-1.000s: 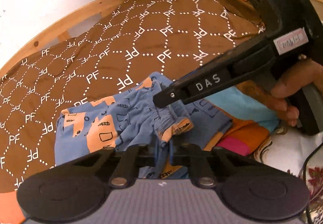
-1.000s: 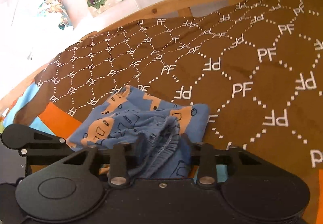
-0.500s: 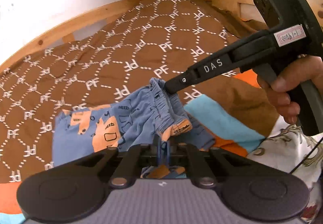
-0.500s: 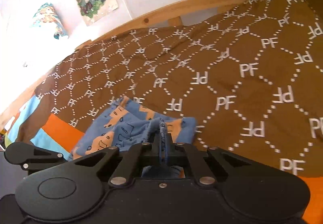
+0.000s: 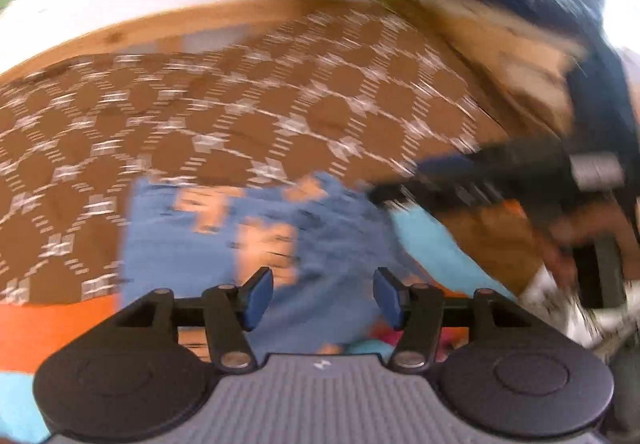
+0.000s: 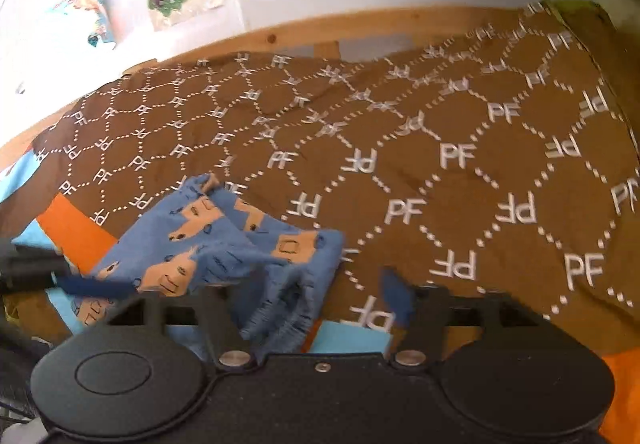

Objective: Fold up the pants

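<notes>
Just ahead of the left gripper, whose blue-padded fingers stood spread with nothing between them, the small blue pants with orange prints lay on the brown PF-patterned bedspread. Beside them, the right gripper gaped too, its waistband-side cloth loose between the fingers.

Both wrist views look down, close; sharing the pants.

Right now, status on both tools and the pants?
Left tool open, empty. Right tool open, empty. Pants lying bunched on brown PF blanket, waistband rumpled. Nothing in the way.
</notes>
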Demonstrator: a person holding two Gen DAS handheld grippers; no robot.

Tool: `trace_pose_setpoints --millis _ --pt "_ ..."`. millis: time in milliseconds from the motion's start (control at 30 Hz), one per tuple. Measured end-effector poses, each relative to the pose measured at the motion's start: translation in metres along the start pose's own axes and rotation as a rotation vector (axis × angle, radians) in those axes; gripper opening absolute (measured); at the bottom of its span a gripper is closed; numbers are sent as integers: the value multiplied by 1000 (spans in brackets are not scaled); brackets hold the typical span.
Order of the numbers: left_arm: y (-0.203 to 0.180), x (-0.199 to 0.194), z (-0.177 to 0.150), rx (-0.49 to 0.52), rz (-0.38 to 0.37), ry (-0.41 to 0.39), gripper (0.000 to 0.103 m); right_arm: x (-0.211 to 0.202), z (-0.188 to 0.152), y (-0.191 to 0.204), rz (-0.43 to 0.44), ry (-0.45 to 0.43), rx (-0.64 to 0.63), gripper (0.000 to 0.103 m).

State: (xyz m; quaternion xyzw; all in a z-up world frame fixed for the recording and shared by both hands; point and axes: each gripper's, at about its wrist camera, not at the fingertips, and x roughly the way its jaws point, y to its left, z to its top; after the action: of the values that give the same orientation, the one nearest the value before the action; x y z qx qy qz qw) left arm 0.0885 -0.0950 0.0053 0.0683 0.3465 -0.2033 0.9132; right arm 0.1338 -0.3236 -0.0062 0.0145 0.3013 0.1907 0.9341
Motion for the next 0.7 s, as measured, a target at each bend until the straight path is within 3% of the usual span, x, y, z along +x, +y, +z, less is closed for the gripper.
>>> trace_pose_setpoints --millis 33,100,167,267,433,500,600,700 --pt "9 -2 2 -32 43 -11 80 1 0 4 14 1 -9 79" --pt "25 1 4 -83 161 -10 95 4 -2 16 35 15 -30 83" --pt "40 12 2 -125 272 51 95 11 -6 31 14 48 -86 87" --pt "54 35 -10 -89 362 186 95 18 -16 49 -93 127 -249 92" --pt "71 29 -24 -175 335 178 98 4 -20 45 -170 212 -387 99" --pt "75 22 -22 -193 325 177 98 2 -21 39 -233 211 -440 96" --pt "76 3 -10 -147 310 91 97 -11 -10 28 -224 96 -380 96" --pt "71 5 12 -74 279 17 102 -16 2 24 -122 -48 -201 102"
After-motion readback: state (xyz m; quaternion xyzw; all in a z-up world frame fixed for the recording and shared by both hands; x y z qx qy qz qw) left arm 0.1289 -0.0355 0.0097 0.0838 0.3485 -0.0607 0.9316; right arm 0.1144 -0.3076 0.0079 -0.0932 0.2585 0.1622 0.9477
